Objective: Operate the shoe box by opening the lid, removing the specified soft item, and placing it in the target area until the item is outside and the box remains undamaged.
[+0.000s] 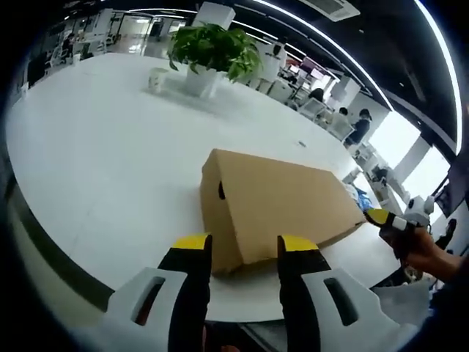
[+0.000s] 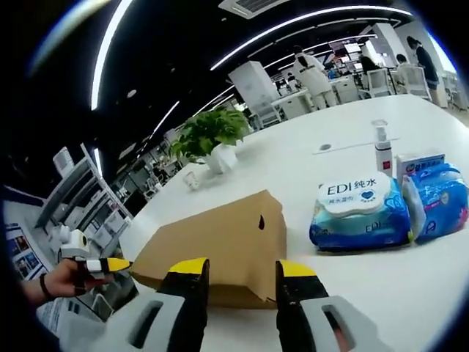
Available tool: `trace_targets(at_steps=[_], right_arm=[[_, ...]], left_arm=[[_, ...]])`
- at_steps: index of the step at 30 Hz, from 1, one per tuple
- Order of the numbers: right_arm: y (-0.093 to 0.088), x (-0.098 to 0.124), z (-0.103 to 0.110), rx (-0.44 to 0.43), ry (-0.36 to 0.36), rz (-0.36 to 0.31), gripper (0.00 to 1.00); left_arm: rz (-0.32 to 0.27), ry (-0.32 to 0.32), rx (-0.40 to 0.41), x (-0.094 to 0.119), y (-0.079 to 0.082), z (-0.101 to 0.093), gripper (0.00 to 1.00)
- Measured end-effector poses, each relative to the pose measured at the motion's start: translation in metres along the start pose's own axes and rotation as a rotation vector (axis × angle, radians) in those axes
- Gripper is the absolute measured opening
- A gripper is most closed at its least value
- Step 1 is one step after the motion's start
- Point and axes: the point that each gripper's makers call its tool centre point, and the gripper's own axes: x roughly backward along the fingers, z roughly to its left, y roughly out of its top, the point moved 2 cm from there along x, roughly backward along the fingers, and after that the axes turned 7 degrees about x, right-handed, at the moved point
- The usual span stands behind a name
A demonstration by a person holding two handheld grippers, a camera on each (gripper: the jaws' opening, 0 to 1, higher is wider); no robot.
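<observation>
A brown cardboard shoe box (image 1: 278, 202) lies on the white table with its lid down; a small round hole shows in its near end. My left gripper (image 1: 245, 246) stands open just short of the box's near corner, nothing between its yellow-tipped fingers. From the right, a hand holds my right gripper (image 1: 387, 219) beside the box's far corner. In the right gripper view the same box (image 2: 220, 246) lies just ahead of my open right gripper (image 2: 242, 268), and my left gripper (image 2: 106, 265) sits at the box's left end. The box's contents are hidden.
A potted plant (image 1: 209, 51) and a small cup (image 1: 157, 77) stand at the table's far side. Right of the box lie a wet-wipes pack (image 2: 359, 213), a blue pack (image 2: 436, 194) and a small bottle (image 2: 382, 150). People and desks are beyond.
</observation>
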Motion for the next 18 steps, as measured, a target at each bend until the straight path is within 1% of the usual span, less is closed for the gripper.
trace_targets(at_steps=[3,5,6,9,15,18], right_arm=[[-0.009,-0.006,0.001,-0.002,0.008,0.033,0.33],[-0.014,-0.008,0.003,-0.027,0.013,0.041,0.31],[-0.016,-0.01,0.004,-0.026,0.012,0.047,0.31],[-0.019,-0.011,0.003,-0.02,-0.006,0.049,0.32],[-0.025,-0.014,0.0,-0.01,-0.018,0.064,0.31],[-0.026,-0.015,0.0,-0.017,-0.029,0.053,0.31]], left_arm=[[0.016,-0.024,0.023,-0.005,-0.004,-0.002,0.33],[0.021,-0.017,0.025,-0.007,-0.007,0.0,0.31],[0.021,-0.023,0.03,-0.008,-0.008,-0.001,0.3],[0.03,-0.02,0.029,-0.011,-0.011,-0.001,0.29],[0.054,-0.018,0.013,-0.017,-0.014,0.004,0.29],[0.054,-0.022,0.026,-0.019,-0.013,0.006,0.29]])
